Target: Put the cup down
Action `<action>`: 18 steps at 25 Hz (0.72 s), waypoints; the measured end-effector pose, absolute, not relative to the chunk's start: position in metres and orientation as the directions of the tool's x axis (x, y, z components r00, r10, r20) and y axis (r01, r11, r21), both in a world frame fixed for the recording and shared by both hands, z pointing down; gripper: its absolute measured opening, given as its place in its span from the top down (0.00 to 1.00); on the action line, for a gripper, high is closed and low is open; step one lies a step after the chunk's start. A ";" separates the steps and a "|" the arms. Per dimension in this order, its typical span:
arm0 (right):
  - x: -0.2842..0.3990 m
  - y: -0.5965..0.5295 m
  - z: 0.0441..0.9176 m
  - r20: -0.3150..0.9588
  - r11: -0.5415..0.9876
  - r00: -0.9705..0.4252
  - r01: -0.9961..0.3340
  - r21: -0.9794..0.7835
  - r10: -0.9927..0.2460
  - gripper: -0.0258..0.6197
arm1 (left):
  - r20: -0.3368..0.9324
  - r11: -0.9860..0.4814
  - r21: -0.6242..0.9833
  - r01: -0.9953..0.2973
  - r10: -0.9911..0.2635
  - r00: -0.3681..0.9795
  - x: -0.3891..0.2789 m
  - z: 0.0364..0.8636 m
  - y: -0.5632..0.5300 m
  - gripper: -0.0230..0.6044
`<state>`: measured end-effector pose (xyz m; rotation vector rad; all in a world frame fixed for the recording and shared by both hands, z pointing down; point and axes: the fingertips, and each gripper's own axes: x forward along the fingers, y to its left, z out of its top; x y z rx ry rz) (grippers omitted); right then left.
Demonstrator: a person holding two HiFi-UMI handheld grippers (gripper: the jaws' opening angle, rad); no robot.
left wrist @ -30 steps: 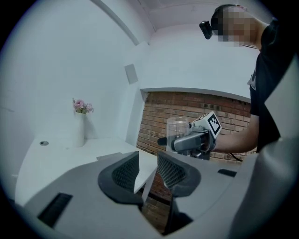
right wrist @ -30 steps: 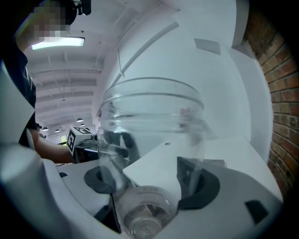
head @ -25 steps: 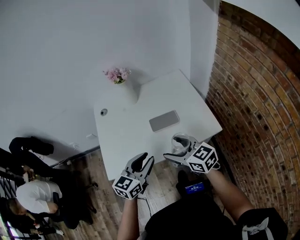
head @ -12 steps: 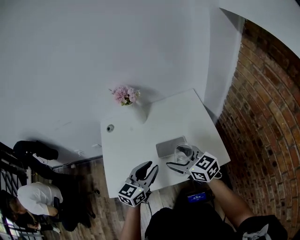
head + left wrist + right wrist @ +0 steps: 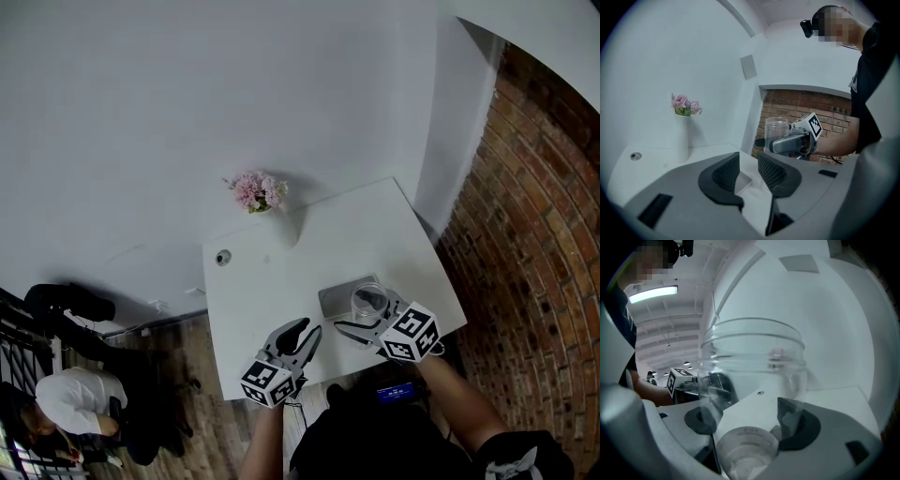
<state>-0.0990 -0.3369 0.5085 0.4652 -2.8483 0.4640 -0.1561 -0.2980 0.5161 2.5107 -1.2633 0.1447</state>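
While held by right hand-held gripper (image 5: pixel 750 423), clear cup (image 5: pixel 752 357) (upright) between its jaws, over table (image 5: pixel 272 281)

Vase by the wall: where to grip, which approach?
Grip the vase around its straight white body, about mid-height, fingers level, approaching across the table from its front. It stands upright, tall and narrow, so a high grip could tip it; the flowers block the top and the wall sits close behind it.
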 end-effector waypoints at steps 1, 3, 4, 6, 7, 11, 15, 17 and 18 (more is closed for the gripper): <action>-0.100 -0.339 0.507 0.262 0.897 -0.923 -0.351 -0.268 -0.283 0.39 | 0.230 -0.564 0.240 -0.790 -0.758 0.611 -0.157 0.515 -0.301 0.78; -0.104 -0.341 0.504 0.262 0.894 -0.918 -0.365 -0.262 -0.298 0.39 | 0.223 -0.578 0.237 -0.781 -0.750 0.623 -0.160 0.512 -0.305 0.78; -0.105 -0.341 0.503 0.262 0.892 -0.916 -0.369 -0.260 -0.303 0.39 | 0.220 -0.583 0.238 -0.777 -0.747 0.628 -0.161 0.512 -0.305 0.78; -0.104 -0.340 0.503 0.264 0.889 -0.913 -0.378 -0.257 -0.312 0.39 | 0.218 -0.593 0.240 -0.768 -0.738 0.638 -0.161 0.513 -0.306 0.78; -0.104 -0.340 0.503 0.266 0.888 -0.911 -0.383 -0.256 -0.316 0.39 | 0.217 -0.598 0.241 -0.764 -0.734 0.643 -0.160 0.513 -0.306 0.78; -0.104 -0.339 0.504 0.275 0.884 -0.905 -0.393 -0.253 -0.323 0.39 | 0.211 -0.607 0.245 -0.756 -0.728 0.652 -0.160 0.514 -0.305 0.78; -0.107 -0.337 0.505 0.279 0.883 -0.904 -0.395 -0.255 -0.324 0.39 | 0.210 -0.605 0.248 -0.756 -0.729 0.652 -0.164 0.515 -0.303 0.78; -0.110 -0.336 0.505 0.281 0.884 -0.904 -0.393 -0.254 -0.321 0.39 | 0.210 -0.603 0.248 -0.758 -0.731 0.650 -0.166 0.515 -0.302 0.78; -0.111 -0.335 0.505 0.281 0.885 -0.905 -0.391 -0.253 -0.319 0.39 | 0.209 -0.602 0.248 -0.759 -0.732 0.649 -0.167 0.515 -0.302 0.78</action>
